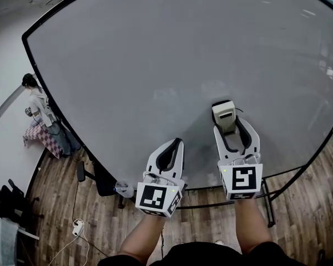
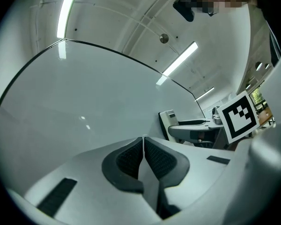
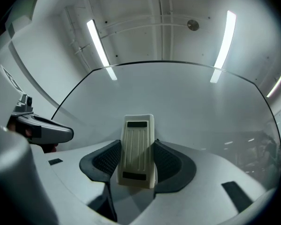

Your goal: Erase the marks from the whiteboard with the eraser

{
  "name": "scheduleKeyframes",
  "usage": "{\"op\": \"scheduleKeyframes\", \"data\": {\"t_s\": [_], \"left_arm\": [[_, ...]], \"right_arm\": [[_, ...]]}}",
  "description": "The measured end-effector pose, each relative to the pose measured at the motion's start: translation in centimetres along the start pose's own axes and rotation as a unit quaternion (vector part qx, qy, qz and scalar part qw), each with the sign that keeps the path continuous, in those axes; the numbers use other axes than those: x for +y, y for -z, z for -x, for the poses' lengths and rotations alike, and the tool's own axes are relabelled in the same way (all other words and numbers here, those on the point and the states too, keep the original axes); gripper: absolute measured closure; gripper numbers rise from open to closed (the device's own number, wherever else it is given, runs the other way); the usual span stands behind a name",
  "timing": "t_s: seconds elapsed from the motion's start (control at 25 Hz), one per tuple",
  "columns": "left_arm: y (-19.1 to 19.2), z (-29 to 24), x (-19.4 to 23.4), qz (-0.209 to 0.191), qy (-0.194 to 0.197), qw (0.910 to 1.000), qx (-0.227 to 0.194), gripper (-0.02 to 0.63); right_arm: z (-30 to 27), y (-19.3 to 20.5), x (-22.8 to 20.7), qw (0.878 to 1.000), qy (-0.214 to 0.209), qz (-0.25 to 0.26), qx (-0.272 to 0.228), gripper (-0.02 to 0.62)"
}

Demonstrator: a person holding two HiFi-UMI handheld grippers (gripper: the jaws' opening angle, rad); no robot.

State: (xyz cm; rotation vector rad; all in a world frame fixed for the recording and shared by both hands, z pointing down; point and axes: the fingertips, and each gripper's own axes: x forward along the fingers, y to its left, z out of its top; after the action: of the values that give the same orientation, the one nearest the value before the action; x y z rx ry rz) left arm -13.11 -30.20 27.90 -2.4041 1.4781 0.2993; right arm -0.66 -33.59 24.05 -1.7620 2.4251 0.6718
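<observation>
The two forearms and the marker cubes come up from the bottom edge of the head view, one hand-held gripper in each hand, both pointed at the whiteboard [image 1: 155, 65]. The left hand-held gripper [image 1: 176, 142] is empty: in its own view the ribbed dark pads [image 2: 131, 159] meet along a single seam with nothing between them. It sits low against the board's lower part, just beside its partner.

The right hand-held gripper [image 1: 231, 125] reaches a little higher up the board and is clamped on the eraser [image 1: 223, 113]. In the right gripper view the cream, ribbed eraser stands upright between the two pads, pressed from both sides, its upper end jutting past the jaw tips toward the board. From the left gripper view the eraser's end looks very close to the board face; whether it touches cannot be told.

The whiteboard is large and black-framed, and stands upright on a wooden floor [image 1: 61, 193]. Its pale grey face carries reflections of ceiling strip lights [image 3: 98, 43]. At the board's left edge a person [image 1: 40, 108] stands beside it, well apart from both grippers.
</observation>
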Motion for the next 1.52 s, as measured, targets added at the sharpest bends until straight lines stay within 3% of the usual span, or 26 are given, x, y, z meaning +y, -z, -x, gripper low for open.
{"op": "scheduleKeyframes", "data": {"t_s": [0.68, 1.52], "left_arm": [[0.7, -1.4, -1.9, 0.015, 0.011, 0.9998, 0.005, 0.580], [1.4, -1.9, -3.1, 0.008, 0.014, 0.9998, 0.010, 0.580]], "right_arm": [[0.9, 0.6, -6.2, 0.999, 0.054, 0.001, 0.000, 0.350], [3.9, 2.1, -16.5, 0.988, 0.153, 0.000, 0.016, 0.348]]}}
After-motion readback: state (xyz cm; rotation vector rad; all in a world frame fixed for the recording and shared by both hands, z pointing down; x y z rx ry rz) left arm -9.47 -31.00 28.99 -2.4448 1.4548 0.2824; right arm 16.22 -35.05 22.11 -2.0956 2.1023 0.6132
